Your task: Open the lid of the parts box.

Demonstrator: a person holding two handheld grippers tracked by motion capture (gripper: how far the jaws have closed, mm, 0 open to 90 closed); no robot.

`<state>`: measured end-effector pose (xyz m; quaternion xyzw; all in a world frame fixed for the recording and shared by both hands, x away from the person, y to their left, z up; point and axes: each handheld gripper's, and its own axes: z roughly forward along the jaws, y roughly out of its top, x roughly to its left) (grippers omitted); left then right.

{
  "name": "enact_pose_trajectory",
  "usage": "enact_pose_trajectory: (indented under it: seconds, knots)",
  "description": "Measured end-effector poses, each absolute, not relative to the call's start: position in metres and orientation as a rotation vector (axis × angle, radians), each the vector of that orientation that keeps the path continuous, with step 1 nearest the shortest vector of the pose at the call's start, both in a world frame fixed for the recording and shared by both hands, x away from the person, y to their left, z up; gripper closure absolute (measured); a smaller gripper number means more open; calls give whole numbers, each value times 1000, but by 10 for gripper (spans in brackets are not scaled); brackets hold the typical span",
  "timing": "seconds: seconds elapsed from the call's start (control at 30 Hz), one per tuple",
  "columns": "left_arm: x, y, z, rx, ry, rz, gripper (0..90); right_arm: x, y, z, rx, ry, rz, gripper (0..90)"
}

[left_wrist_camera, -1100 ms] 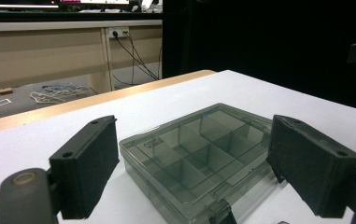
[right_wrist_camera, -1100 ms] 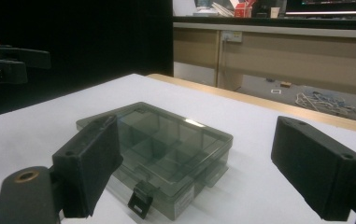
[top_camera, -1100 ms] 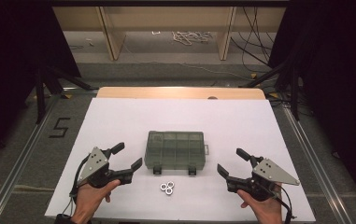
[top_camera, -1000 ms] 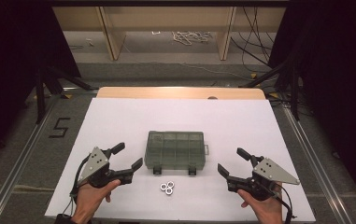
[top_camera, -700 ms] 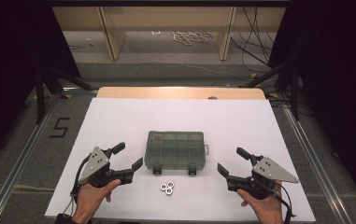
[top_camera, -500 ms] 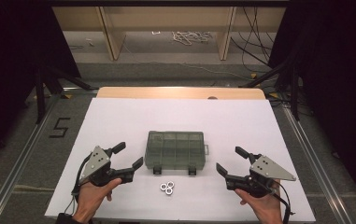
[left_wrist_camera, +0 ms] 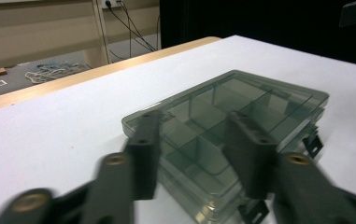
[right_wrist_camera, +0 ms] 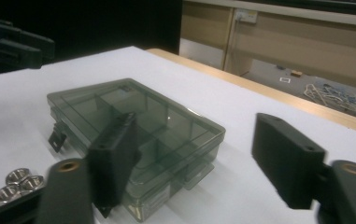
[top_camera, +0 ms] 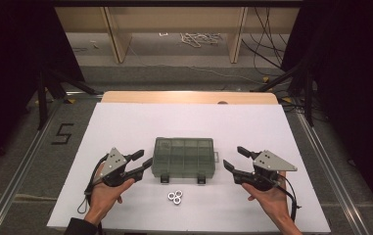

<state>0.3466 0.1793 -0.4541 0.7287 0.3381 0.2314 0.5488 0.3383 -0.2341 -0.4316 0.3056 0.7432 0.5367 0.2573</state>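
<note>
both jaws have just been narrowing yet are gripping nothing, the left gripper (top_camera: 142, 163) and right gripper (top_camera: 234, 159) flanking the closed compartment box (top_camera: 184, 157), nuts (top_camera: 175, 197) lying nearby.

From my remote seat the room looks pretty dim, with black curtains (top_camera: 350, 73) hanging down both sides. The white surface (top_camera: 125, 122) has a pale wooden strip (top_camera: 189, 97) along its far edge and sits on grey carpet floor (top_camera: 17, 161). I can see a black "5" (top_camera: 62, 133) marked on the floor to the left, next to a metal rail (top_camera: 25, 166). Further back there's a light wooden bench or shelf unit (top_camera: 174, 17) with slanted legs, a tangle of white cord (top_camera: 198, 37) underneath it, and black cables (top_camera: 265, 34) trailing down on the right. Black tripod legs (top_camera: 47, 88) stand on either side.
</note>
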Motion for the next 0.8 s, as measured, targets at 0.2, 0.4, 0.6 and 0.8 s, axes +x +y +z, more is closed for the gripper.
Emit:
enact_pose_trajectory:
  seconds: [0.2, 0.4, 0.6, 0.8]
  knots:
    - [361, 188, -465, 1786, 837, 559, 841, 353, -230, -439, 820, 2080, 1416, 608]
    - [367, 193, -473, 1847, 855, 528, 899, 362, -227, -448, 817, 2179, 1348, 816]
    - [368, 191, -480, 1921, 844, 504, 900, 370, -225, -458, 806, 2267, 1283, 900]
    - [368, 189, -484, 2000, 832, 465, 900, 372, -222, -465, 808, 2359, 1222, 900]
